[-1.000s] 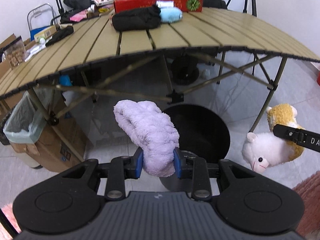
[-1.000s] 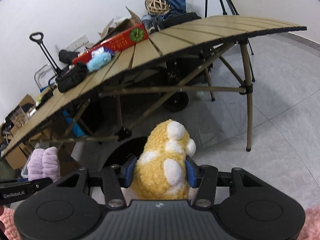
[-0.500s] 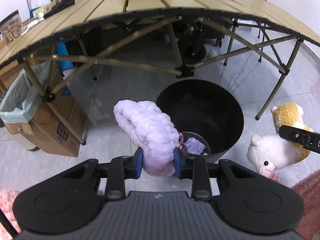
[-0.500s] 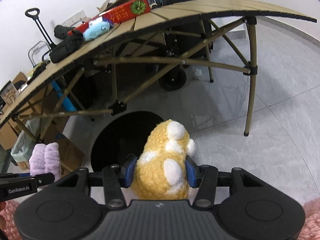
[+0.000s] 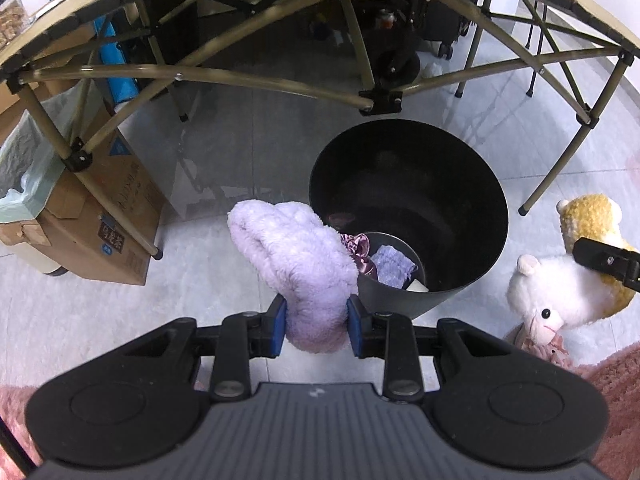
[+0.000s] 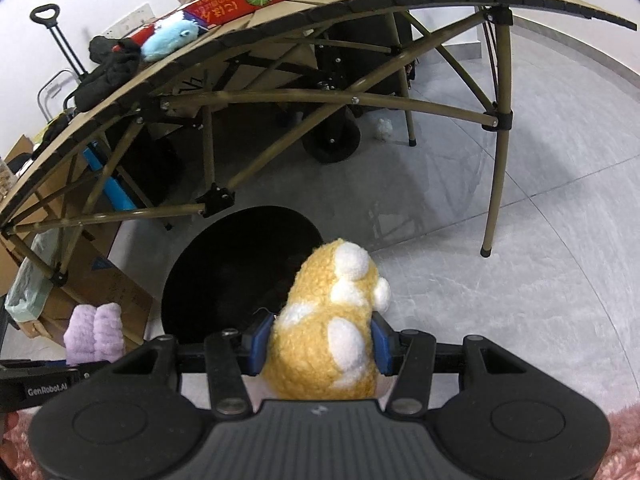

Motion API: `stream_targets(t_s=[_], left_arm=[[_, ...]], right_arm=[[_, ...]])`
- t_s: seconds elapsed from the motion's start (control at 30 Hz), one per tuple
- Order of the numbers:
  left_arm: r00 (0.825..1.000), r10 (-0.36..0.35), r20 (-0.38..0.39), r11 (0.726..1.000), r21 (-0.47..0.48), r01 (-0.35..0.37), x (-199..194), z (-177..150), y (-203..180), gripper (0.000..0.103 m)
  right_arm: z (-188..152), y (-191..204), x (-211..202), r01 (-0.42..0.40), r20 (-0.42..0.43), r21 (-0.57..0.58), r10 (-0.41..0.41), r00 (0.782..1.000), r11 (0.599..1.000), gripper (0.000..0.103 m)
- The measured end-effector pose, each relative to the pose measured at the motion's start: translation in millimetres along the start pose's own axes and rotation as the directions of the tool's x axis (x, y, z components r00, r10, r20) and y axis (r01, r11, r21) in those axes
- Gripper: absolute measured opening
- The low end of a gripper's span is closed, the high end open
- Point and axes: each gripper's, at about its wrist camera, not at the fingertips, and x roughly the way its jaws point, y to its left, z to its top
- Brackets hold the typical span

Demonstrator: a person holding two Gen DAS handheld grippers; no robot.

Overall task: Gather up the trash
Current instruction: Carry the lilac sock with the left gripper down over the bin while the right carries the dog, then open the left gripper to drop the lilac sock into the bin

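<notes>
My left gripper (image 5: 316,322) is shut on a fluffy lilac slipper (image 5: 294,256), held just above the near rim of a black round bin (image 5: 472,208) on the floor. Inside the bin lie a purple shiny scrap (image 5: 356,252) and a lilac cloth (image 5: 392,266). My right gripper (image 6: 320,344) is shut on a yellow and white plush animal (image 6: 332,320), held over the bin's near right edge (image 6: 188,272). The same plush toy (image 5: 560,280) shows at the right in the left wrist view, and the lilac slipper (image 6: 94,332) at the lower left in the right wrist view.
A folding slatted table (image 6: 360,4) stands over and behind the bin, its legs and braces (image 5: 280,88) close to the far rim. A cardboard box (image 5: 100,216) with a green liner stands left. Pink rug (image 5: 616,392) lies near me. A red box (image 6: 236,0) lies on the table.
Both grippers have sunk and tipped further down toward the bin. The bin's inside and its contents have come into view, and the tabletop has slid up out of the left wrist view.
</notes>
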Motion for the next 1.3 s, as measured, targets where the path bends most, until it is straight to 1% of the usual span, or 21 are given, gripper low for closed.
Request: stream_targets(t_s=[0.23,0.53,0.8,1.03,1.17,1.3], left_arm=[[0.999,-0.024,-0.038,1.0,0.013,0.024,13,15,-12,0.031],[0.998,-0.053,-0.044,0.998,0.043,0.055,28,43,-39,0.031],[0.995,-0.07,-0.07,0.995,0.061,0.074,52,65,-62,0.031],[0.994,-0.076,-0.083,0.996,0.045,0.08,69,79,-71,0.031],[0.993,-0.087,-0.086,0.995,0.031,0.09,73,84,-76,0.031],[0.994,-0.078,-0.077,0.997,0.025,0.08,74,87,-80,0.031]], right_arm=[[10,-5,7,0.027,0.008,0.03,-0.028,1.0,0.999,0.049],[26,-18,13,0.071,0.035,0.074,-0.074,0.997,0.995,0.049],[40,-27,24,0.115,0.048,0.096,-0.12,0.992,0.989,0.049],[49,-31,32,0.142,0.059,0.11,-0.149,0.987,0.984,0.049],[50,-31,34,0.15,0.061,0.109,-0.158,0.986,0.983,0.049],[48,-32,35,0.157,0.056,0.101,-0.163,0.985,0.982,0.049]])
